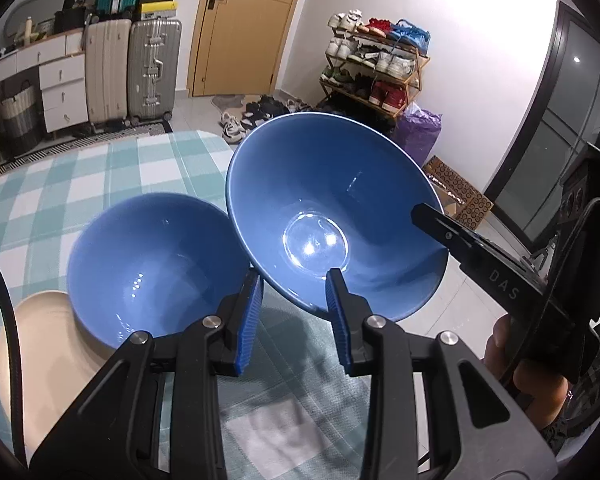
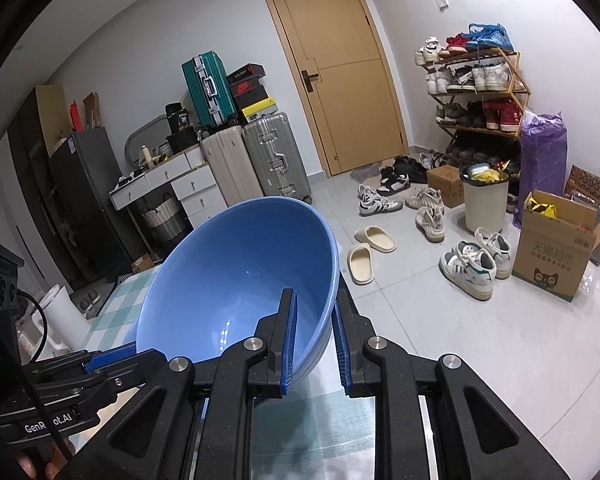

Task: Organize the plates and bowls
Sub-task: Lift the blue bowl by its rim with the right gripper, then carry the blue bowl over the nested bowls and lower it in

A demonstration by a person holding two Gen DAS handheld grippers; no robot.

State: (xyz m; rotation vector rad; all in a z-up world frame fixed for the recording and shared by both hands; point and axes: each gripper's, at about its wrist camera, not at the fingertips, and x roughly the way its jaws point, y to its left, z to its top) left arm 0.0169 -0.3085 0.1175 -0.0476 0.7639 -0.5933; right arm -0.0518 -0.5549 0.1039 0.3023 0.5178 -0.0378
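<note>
A large blue bowl (image 1: pixel 320 184) hangs tilted above the table edge, held by both grippers. My left gripper (image 1: pixel 294 276) is shut on its near rim, one pad inside and one under the wall. My right gripper (image 1: pixel 424 216) clamps the rim on the right side. In the right wrist view the same bowl (image 2: pixel 228 272) sits between the right gripper's (image 2: pixel 314 296) pads, and the left gripper (image 2: pixel 112 354) bites the rim at the lower left. A second blue bowl (image 1: pixel 148 264) rests on a cream plate (image 1: pixel 36 352) on the checked tablecloth (image 1: pixel 80 176).
Beyond the table lie the tiled floor with scattered shoes (image 2: pixel 468 264), a cardboard box (image 2: pixel 552 248) and a white bin (image 2: pixel 484 200). Suitcases (image 1: pixel 152 68), a drawer unit (image 1: pixel 60 88), a wooden door (image 1: pixel 240 28) and a shoe rack (image 1: pixel 376 68) line the walls. A hand (image 1: pixel 532 364) holds the right gripper.
</note>
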